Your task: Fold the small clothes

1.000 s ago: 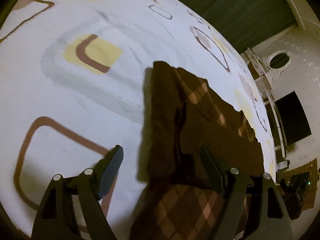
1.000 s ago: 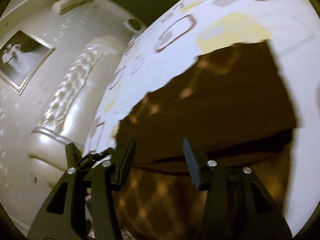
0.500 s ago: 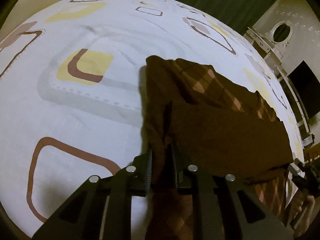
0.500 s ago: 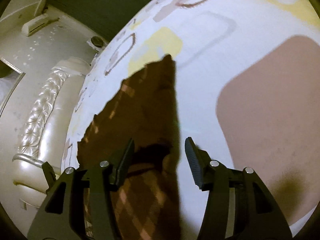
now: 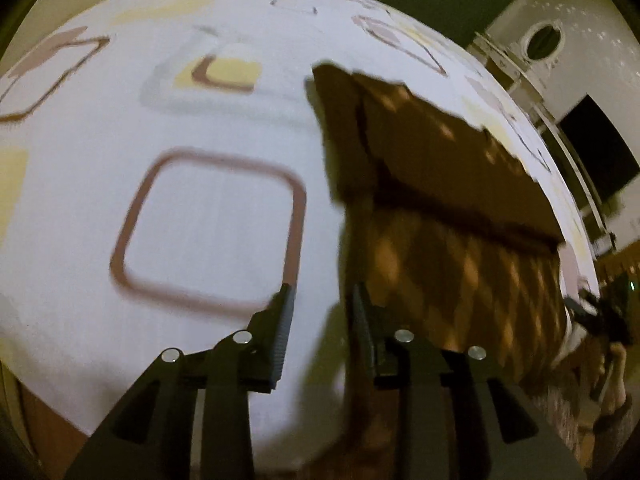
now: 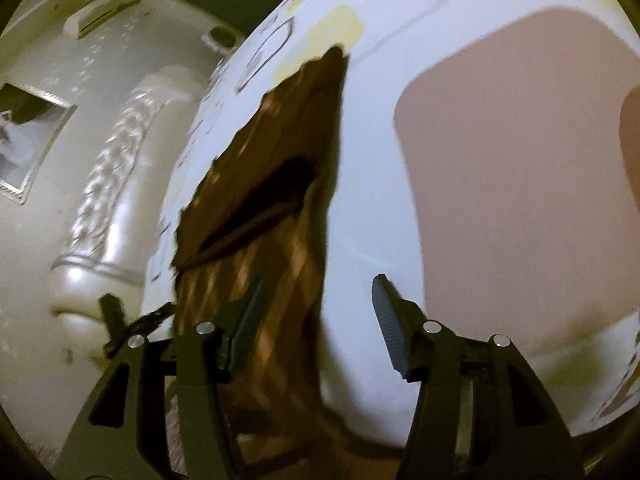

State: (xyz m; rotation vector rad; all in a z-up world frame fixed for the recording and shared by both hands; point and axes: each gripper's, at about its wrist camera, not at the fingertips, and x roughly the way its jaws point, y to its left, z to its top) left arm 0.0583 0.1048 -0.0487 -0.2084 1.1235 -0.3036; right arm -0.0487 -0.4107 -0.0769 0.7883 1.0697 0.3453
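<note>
The left tongs (image 5: 320,308) stand a little apart, having just been opening, with only bedsheet showing in the gap; the cloth (image 5: 440,208) edge lies just beside the right-hand finger (image 5: 362,320), and whether it touches is hard to tell through the blur. The right tongs (image 6: 316,304) are spread wider, their jaws having just eased further apart. The cloth's near end runs under the left-hand finger (image 6: 248,312) and partly into the gap, but neither pad presses on it.

The cloth, brown with a paler diamond pattern, lies on the bed (image 5: 200,216), folded over itself with a dark fold line across it. Its near end drops below both frames, cut off by the tongs' bodies. The sheet is white with brown outlined squares and yellow patches.

Beyond the cloth from the right tongs stands a pale tufted headboard (image 6: 116,184), with a framed picture (image 6: 28,136) further off, cropped at the edge. In the left view, beyond the cloth, a dark screen (image 5: 596,152) is blurred.
</note>
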